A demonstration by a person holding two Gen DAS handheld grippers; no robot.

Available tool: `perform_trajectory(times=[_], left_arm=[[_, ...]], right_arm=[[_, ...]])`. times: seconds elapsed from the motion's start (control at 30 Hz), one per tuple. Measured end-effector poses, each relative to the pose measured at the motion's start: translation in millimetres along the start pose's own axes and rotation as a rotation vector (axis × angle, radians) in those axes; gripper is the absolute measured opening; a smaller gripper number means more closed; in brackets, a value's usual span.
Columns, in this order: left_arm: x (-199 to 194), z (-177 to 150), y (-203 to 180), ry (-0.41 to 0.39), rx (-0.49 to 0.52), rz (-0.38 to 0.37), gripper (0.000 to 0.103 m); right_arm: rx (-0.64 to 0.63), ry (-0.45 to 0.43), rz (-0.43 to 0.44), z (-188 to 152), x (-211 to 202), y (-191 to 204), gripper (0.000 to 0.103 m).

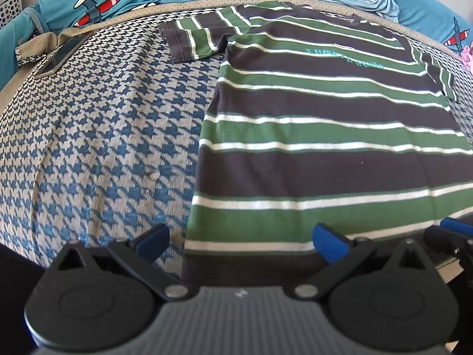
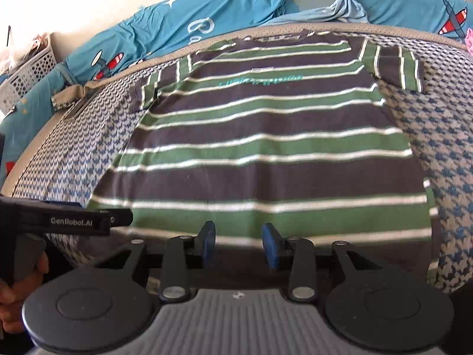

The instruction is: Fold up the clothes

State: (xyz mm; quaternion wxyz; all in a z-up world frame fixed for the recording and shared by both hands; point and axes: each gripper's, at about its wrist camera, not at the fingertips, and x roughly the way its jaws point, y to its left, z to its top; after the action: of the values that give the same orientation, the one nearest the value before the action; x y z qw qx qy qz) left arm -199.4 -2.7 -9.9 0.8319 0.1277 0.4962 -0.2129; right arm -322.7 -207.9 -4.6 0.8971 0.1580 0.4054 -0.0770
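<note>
Striped T-shirt [image 2: 266,148] in green, dark grey and white lies spread flat on a bed with a blue-and-cream houndstooth cover [image 1: 97,136], collar at the far edge, hem at the near edge. No fold has been made yet as far as either view shows: both sleeves lie out to the sides and the body is at full length, so the whole folding job looks to be ahead.

Going left to right: a white perforated basket [image 2: 26,71] sits at the far left, and a phone [image 1: 62,54] lies on the cover well left of the shirt. The left gripper [image 1: 241,238] hangs over the shirt's near left corner, jaws wide, nothing between them. The right gripper [image 2: 239,244] sits over the middle of the hem, jaws at a narrow gap with only hem fabric seen beyond them; no cloth is pinched. A bright blue blanket [image 2: 230,9] with red aeroplanes runs along the far side.
</note>
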Motion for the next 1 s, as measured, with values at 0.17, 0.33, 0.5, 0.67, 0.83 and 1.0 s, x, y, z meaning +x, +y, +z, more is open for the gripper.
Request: perform_trajectory(times=[0.17, 0.33, 0.5, 0.67, 0.83, 1.0], left_arm=[[1, 30, -14, -0.045, 0.042, 0.015, 0.103], [7, 70, -26, -0.094, 0.086, 0.018, 0.103], [19, 113, -32, -0.129, 0.137, 0.024, 0.103], [36, 150, -37, -0.187, 0.192, 0.06, 0.103], [60, 166, -25, -0.154, 0.087, 0.014, 0.103], [74, 165, -17, -0.116, 0.041, -0.024, 0.103]], right_arm=[[0.006, -0.07, -0.055, 43, 5, -18, 0.035], [0.026, -0.172, -0.105, 89, 8, -44, 0.044], [0.107, -0.272, -0.195, 129, 17, -92, 0.044], [0.253, -0.284, -0.263, 155, 36, -151, 0.044], [0.401, -0.294, -0.354, 165, 53, -199, 0.044], [0.522, -0.329, -0.378, 166, 61, -228, 0.044]])
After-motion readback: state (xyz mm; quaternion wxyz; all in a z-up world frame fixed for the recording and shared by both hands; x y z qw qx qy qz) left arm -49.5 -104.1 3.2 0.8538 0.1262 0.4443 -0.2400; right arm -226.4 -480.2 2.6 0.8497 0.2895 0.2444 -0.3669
